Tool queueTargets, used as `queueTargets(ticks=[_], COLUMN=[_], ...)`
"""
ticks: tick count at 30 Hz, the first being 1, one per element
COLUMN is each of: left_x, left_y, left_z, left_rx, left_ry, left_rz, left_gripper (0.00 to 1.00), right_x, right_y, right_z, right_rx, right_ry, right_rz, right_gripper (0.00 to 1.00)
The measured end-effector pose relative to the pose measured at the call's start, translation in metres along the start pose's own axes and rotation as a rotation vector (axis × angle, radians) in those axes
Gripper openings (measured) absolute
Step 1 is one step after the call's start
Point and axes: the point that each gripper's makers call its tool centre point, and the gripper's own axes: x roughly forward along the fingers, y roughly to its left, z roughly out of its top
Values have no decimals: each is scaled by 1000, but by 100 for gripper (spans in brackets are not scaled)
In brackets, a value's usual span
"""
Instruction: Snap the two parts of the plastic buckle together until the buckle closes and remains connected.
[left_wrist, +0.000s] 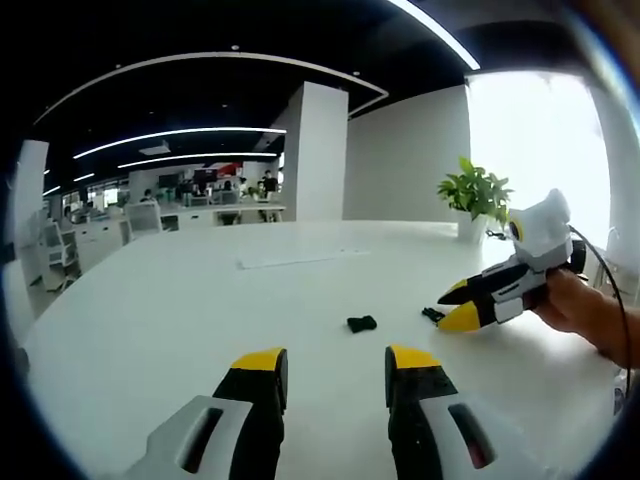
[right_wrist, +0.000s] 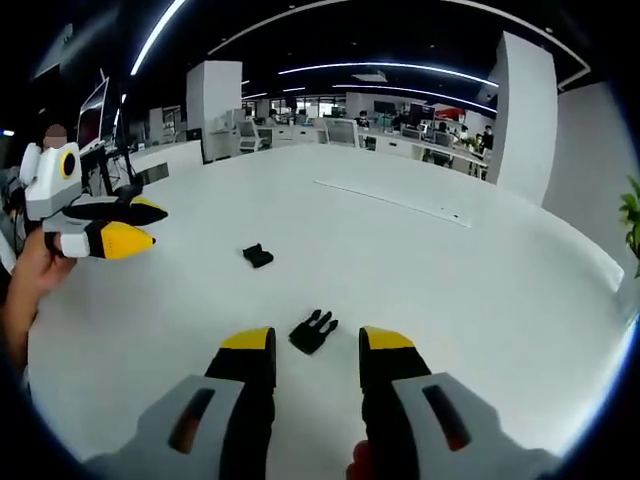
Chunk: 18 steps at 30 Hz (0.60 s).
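Two black buckle parts lie apart on the white table (left_wrist: 200, 300). The pronged part (right_wrist: 313, 331) rests just ahead of my right gripper (right_wrist: 316, 352), whose jaws are open with nothing between them. The socket part (right_wrist: 257, 255) lies farther out, left of centre. In the left gripper view the socket part (left_wrist: 362, 323) sits ahead of my open left gripper (left_wrist: 337, 362), and the pronged part (left_wrist: 432, 315) lies beside the right gripper (left_wrist: 462, 304), held by a hand. The left gripper (right_wrist: 145, 226) comes into the right gripper view from the left, above the table.
A potted green plant (left_wrist: 476, 197) stands at the table's far right edge by a bright window. A thin flat white strip (left_wrist: 300, 259) lies farther back on the table. Office desks and chairs (left_wrist: 140, 215) fill the room beyond.
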Motion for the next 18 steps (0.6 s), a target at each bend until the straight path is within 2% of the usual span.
queueTargets(ticks=[6, 18], left_x=[0, -1], left_y=[1, 1], left_z=[1, 1], left_rx=[0, 2], left_ry=[-2, -2], left_rz=[1, 5], left_gripper=[40, 39], right_x=[2, -7], right_y=[-7, -20], right_z=[0, -4], right_rx=[-1, 19], right_ry=[-1, 1], right_rz=[-18, -55], right_gripper=[33, 33])
